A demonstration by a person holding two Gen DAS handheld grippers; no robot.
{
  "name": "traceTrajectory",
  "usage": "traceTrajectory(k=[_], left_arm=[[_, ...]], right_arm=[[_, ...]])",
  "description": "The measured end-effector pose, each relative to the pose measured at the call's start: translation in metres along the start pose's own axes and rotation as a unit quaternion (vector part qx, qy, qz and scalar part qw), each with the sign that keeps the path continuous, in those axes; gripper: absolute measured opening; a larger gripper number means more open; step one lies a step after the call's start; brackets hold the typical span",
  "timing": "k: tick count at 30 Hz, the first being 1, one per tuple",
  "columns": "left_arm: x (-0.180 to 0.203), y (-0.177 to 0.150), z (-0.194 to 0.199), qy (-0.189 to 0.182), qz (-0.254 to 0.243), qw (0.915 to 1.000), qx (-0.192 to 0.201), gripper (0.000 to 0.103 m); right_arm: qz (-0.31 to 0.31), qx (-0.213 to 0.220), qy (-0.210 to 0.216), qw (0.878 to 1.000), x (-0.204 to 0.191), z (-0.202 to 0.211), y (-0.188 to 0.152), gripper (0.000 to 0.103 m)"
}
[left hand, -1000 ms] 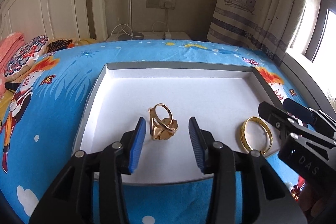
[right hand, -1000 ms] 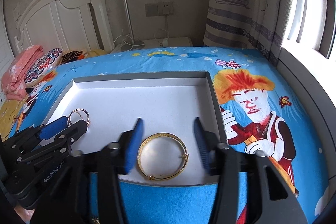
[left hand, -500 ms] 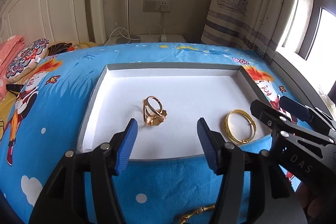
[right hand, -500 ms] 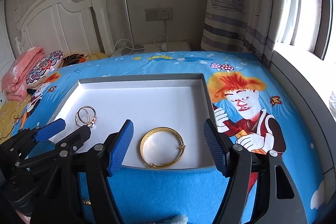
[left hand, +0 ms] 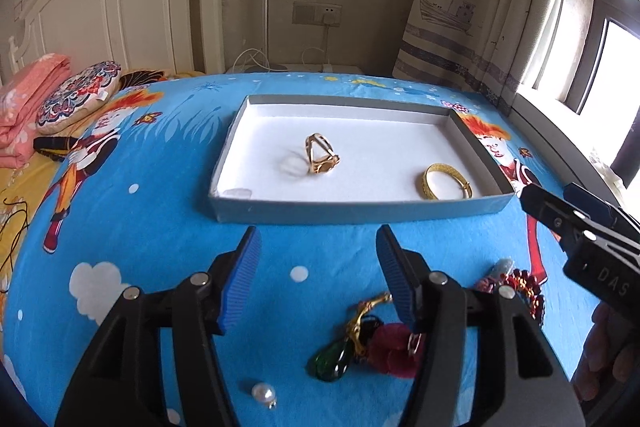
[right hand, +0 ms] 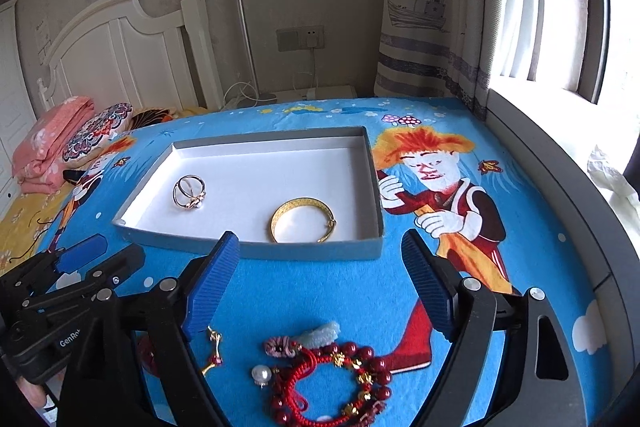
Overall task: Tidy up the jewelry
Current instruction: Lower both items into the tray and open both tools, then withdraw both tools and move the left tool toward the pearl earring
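Lying inside the shallow grey cardboard tray (right hand: pixel 256 251), the wide gold bangle (right hand: pixel 302 225) sits just ahead of the right gripper (right hand: pixel 320 263), whose jaws have just been opening with nothing between them; the gold double-loop ring (left hand: pixel 321 158) rests ahead of the empty, released left gripper (left hand: pixel 318 259).

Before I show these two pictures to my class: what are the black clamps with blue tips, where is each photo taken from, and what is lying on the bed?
They are hand-held grippers, one in each of a person's hands. Each carries a wide-angle camera looking along its two fingers, so one picture is from the left gripper and the other from the right gripper. Both stand open with nothing between the blue pads; their jaws have just been opening. On the blue bedspread sits a shallow tray holding a gold ring and a gold bangle. Loose in front of the tray lie a red bead bracelet, a pearl, a green pendant and a few more pieces.
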State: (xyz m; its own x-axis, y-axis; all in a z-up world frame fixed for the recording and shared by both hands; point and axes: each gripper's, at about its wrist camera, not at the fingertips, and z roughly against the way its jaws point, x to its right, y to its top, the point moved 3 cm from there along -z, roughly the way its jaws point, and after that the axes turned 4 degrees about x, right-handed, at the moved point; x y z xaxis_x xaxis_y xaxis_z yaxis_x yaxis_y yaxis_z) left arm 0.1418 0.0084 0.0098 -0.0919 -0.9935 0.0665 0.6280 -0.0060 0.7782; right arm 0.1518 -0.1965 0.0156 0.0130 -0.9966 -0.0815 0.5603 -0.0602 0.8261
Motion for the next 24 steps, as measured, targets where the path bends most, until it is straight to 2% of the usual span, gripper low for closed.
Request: traceTrajectory(k=[8,14,19,24], left_arm=[[-0.018,-0.035,0.038,0.032,0.009,0.9991,0.028,0.058],[-0.03,-0.063,0.057,0.048,0.018,0.998,0.038,0.058],[-0.039,-0.079,0.06,0.059,0.022,0.9975,0.03,0.058],[-0.04,-0.086,0.059,0.056,0.019,0.998,0.022,0.057]], right_arm=[[0.013,0.009,-0.01,1.0,0.004,0.027,-0.025,0.078],[0.027,0.007,-0.011,1.0,0.006,0.043,-0.057,0.081],[0.034,0.001,-0.006,0.999,0.008,0.048,-0.078,0.082],[0.021,0.004,-0.012,1.0,0.017,0.051,-0.081,0.083]])
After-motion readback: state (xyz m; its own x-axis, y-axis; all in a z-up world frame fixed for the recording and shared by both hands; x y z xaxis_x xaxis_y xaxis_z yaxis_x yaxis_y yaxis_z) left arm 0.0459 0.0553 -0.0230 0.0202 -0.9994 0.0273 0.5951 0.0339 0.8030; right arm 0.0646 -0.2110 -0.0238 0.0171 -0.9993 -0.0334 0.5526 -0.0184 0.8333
